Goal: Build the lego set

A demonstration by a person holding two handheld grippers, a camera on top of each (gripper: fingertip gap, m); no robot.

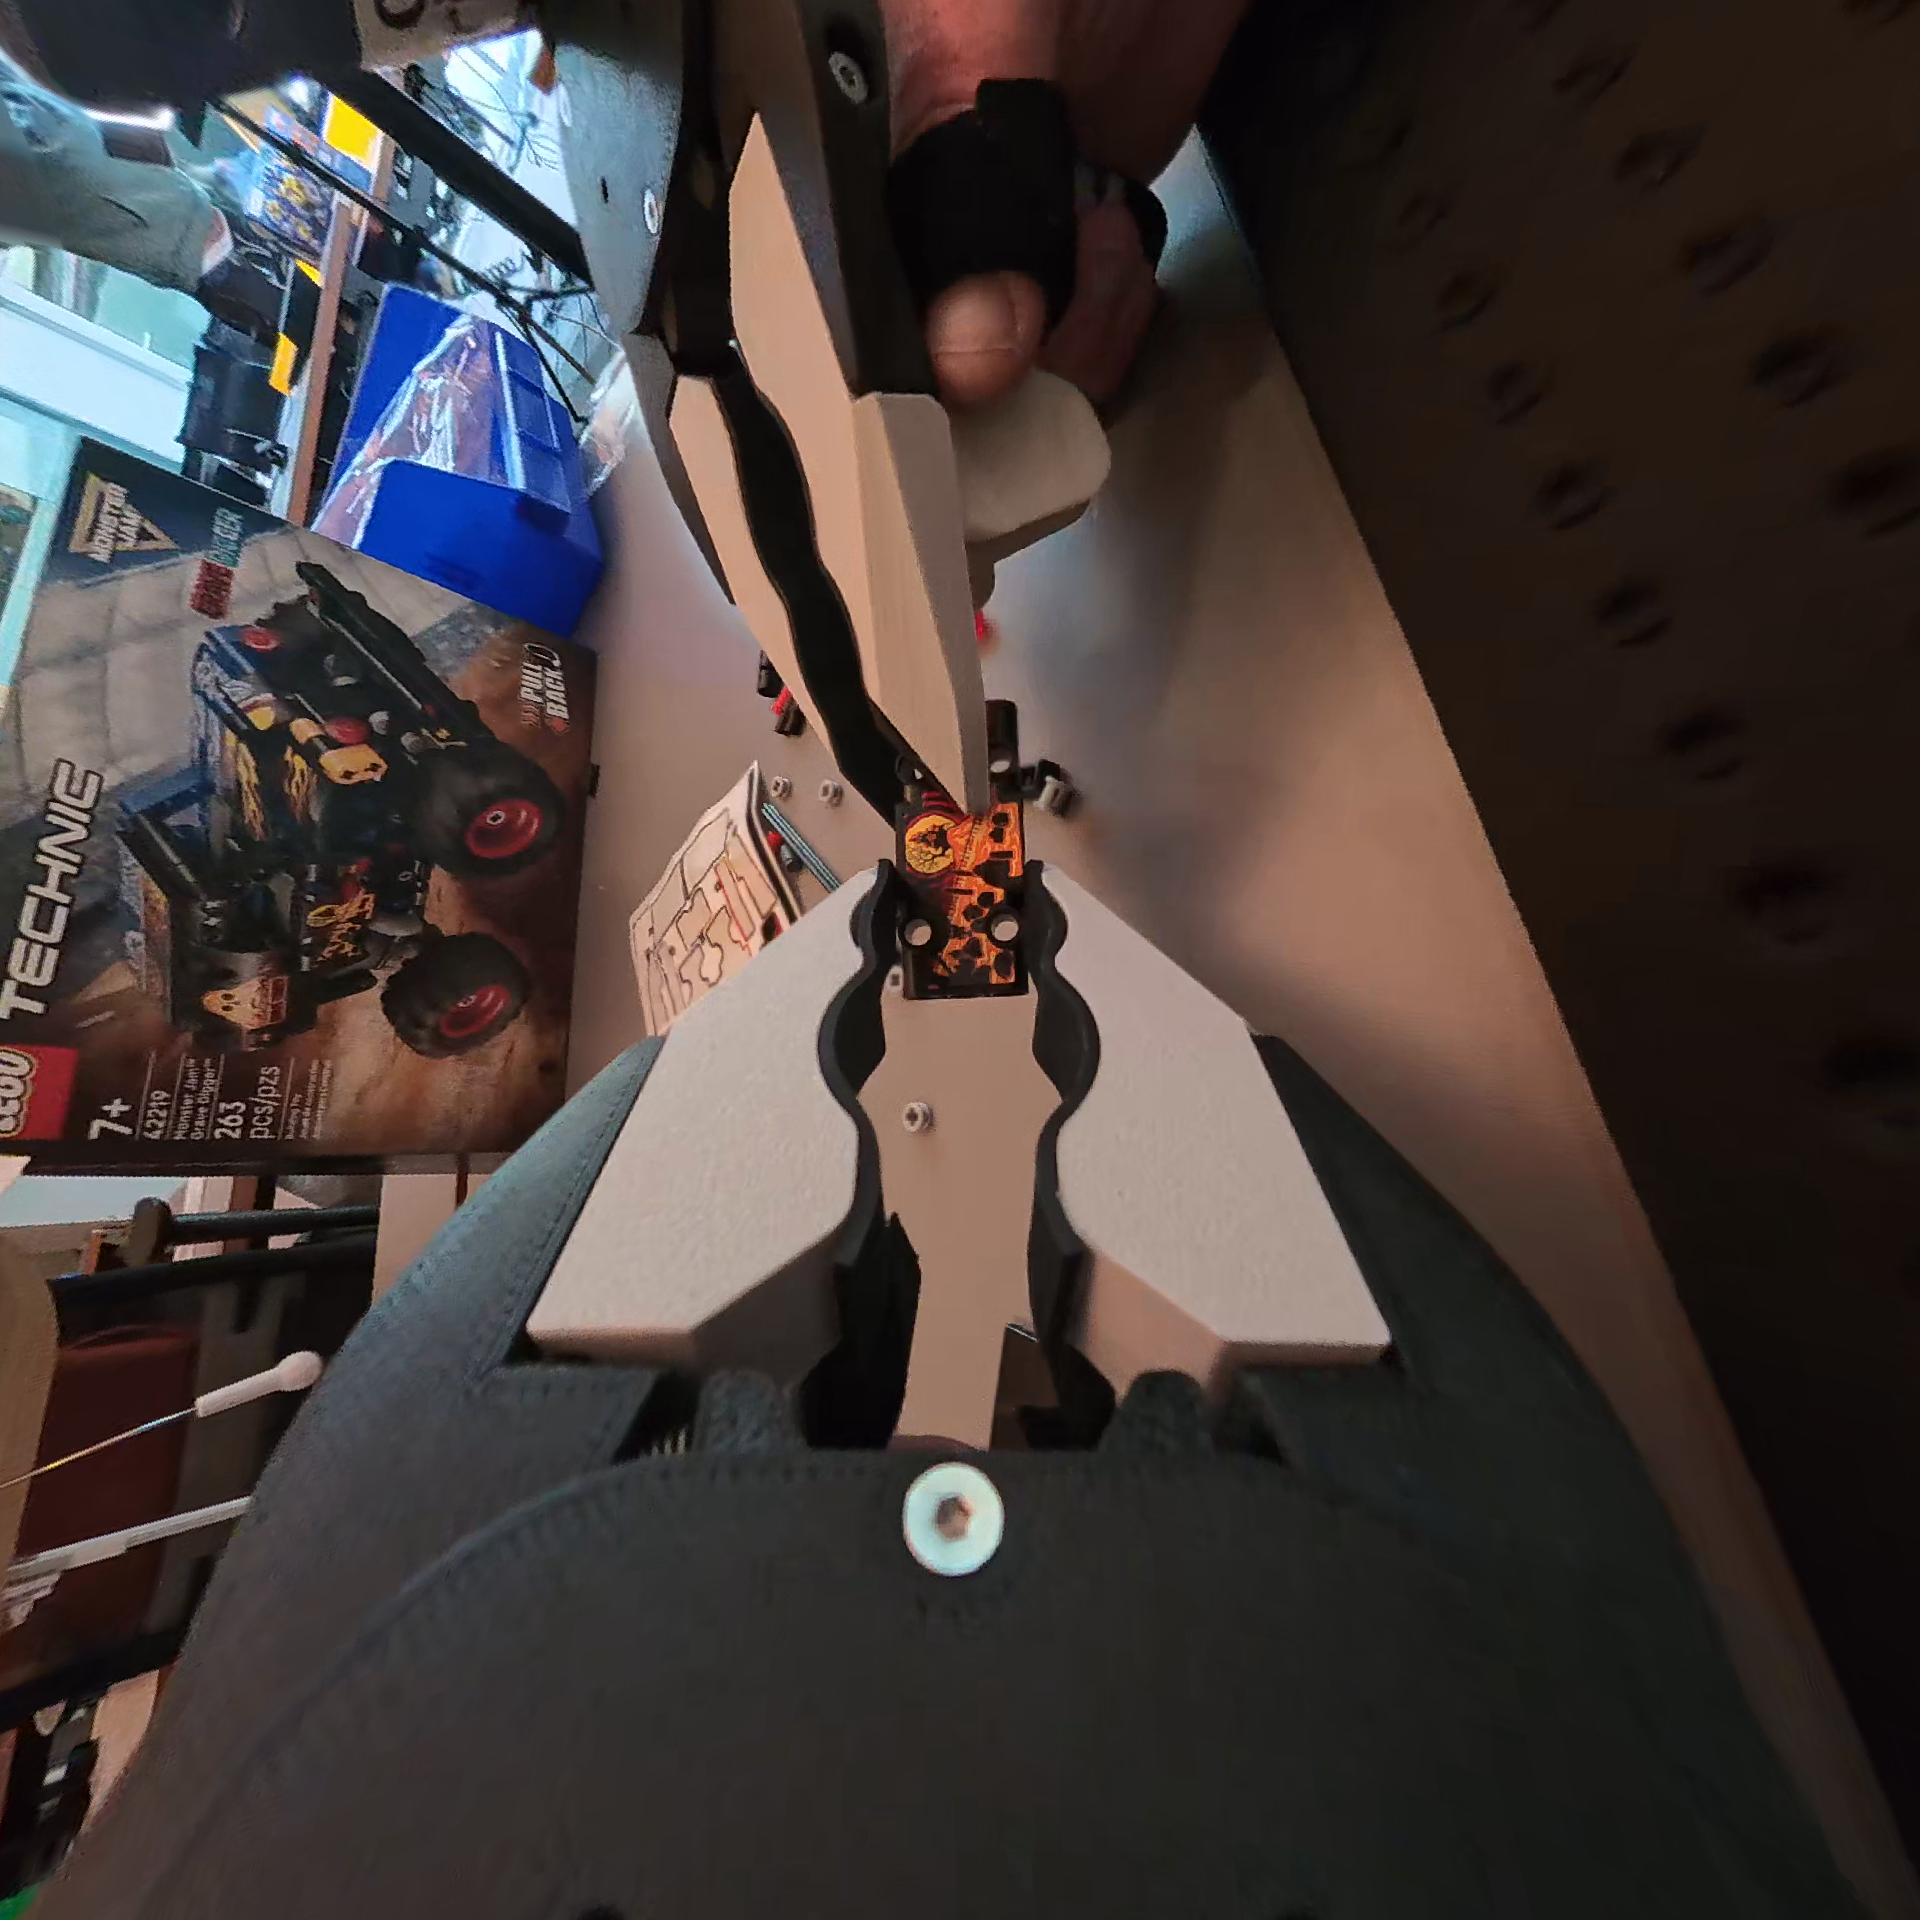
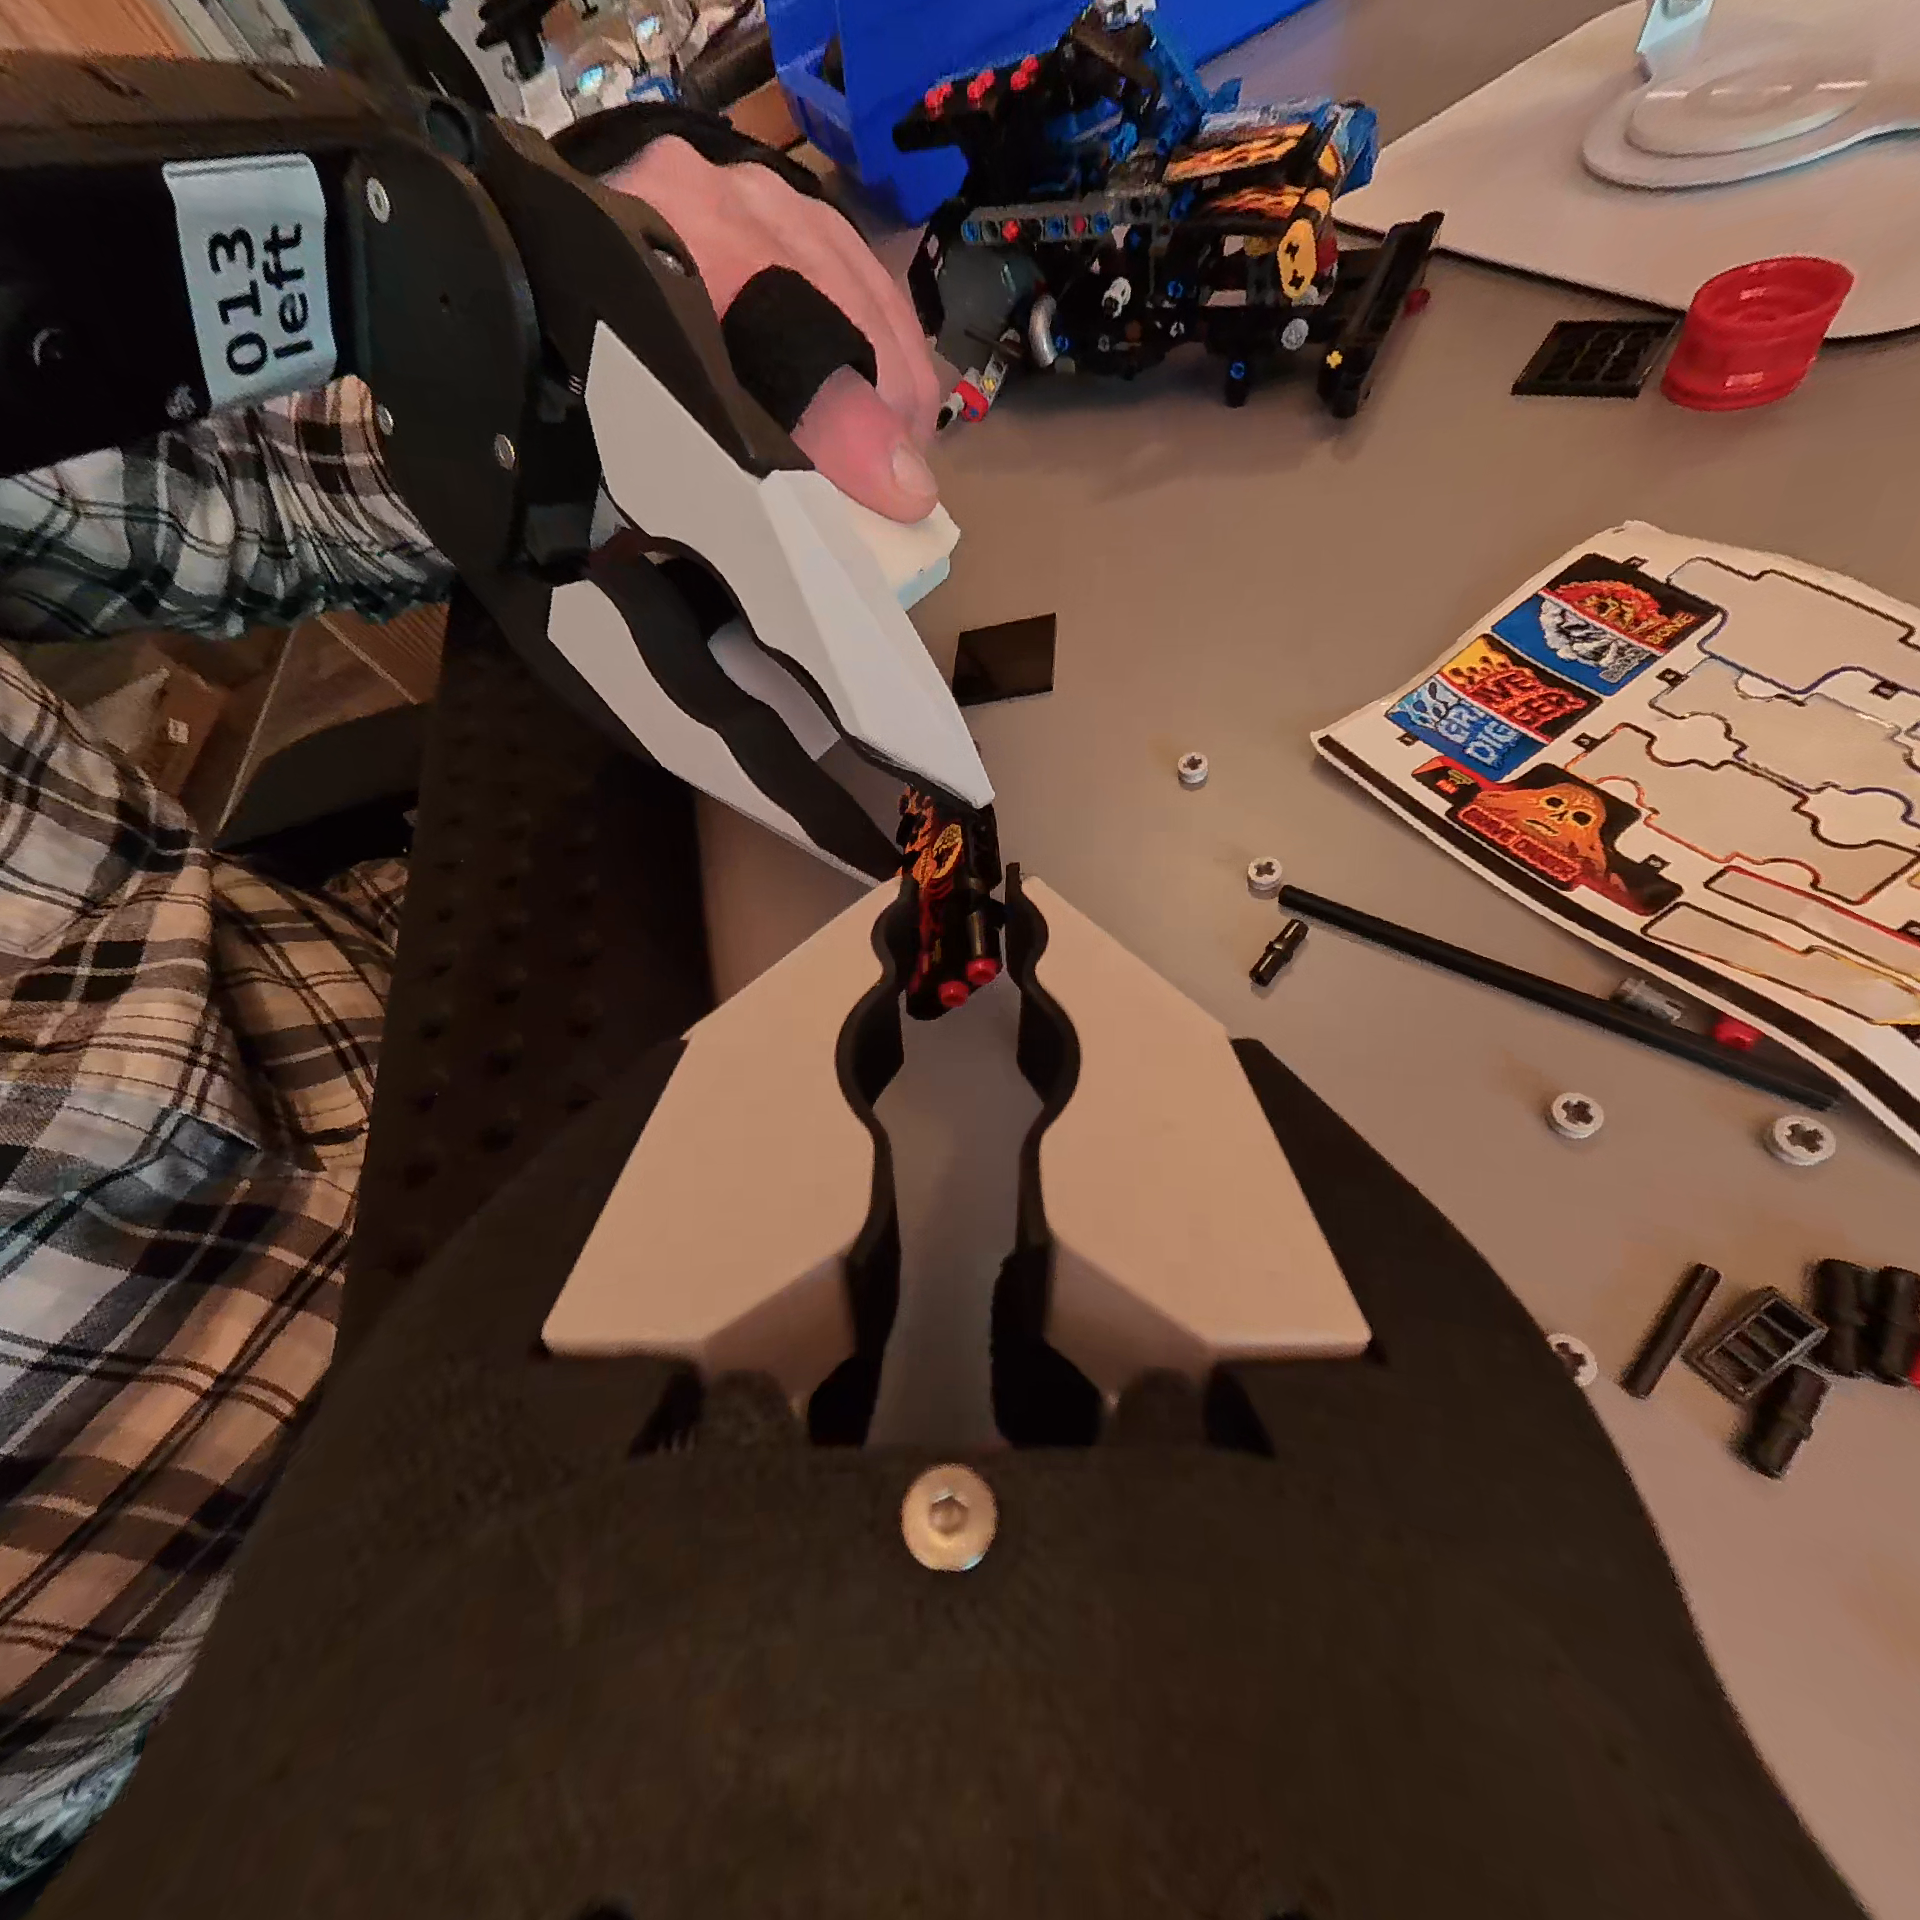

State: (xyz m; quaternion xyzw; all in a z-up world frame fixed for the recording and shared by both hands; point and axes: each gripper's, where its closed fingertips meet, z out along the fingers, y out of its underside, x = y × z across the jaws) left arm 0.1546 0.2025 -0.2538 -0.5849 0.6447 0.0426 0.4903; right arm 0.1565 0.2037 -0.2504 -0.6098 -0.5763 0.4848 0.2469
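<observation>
Sticker sheet [image 2: 1704, 790] on table [image 2: 1195, 582], truck model [image 2: 1143, 239] behind it, loose pins [image 2: 1787, 1351] in front

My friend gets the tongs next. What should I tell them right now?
Left tongs: shut on the flame panel, flat face showing.
Right tongs: closed in on the same panel from its edge; grip unclear. Two red pins stick out of its end.
Truck: partly built, at the back of the table, no wheels visible on it.
Sticker sheet: several stickers gone, some left.
Loose: red wheel hub, black axle, small pins and bushes.
Left to do: fit the panel, wheels and remaining stickers.
</observation>
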